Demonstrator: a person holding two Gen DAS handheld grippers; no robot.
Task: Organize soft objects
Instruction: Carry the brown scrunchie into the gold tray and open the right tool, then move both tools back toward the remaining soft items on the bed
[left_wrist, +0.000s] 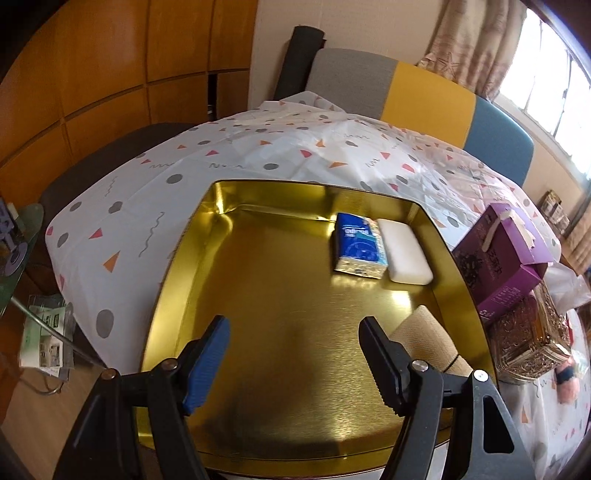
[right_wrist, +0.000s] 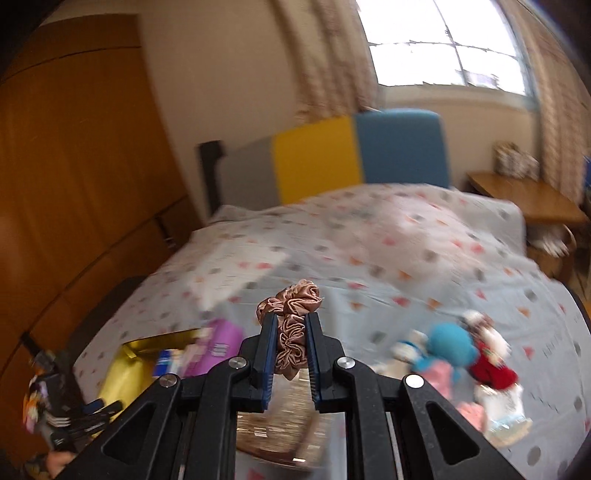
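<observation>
Pink satin scrunchie (right_wrist: 291, 325) front and centre, pinched tight between the pads of the right gripper (right_wrist: 291, 334), its ruffled top bunching out above the fingertips, held up clear of the patterned bedspread (right_wrist: 369, 258). Down to the right, a cluster of small plush dolls (right_wrist: 458, 350) lies on the cloth, blurred, one teal, one red. Low on the left, a corner of the gold tray (right_wrist: 125, 365) peeks in.

Over on the other camera, the left gripper (left_wrist: 295, 354) hangs above that tray (left_wrist: 177, 258) with its jaws spread wide, nothing between them. Inside the tray at the far right corner: a blue tissue pack (left_wrist: 360, 245) touching a white sponge pad (left_wrist: 404, 254). A beige roll (left_wrist: 428, 339) sits against the right wall, just behind the right finger. Outside the rim, a purple box (left_wrist: 502, 254) rests atop an ornate gold tin (left_wrist: 532, 339)
</observation>
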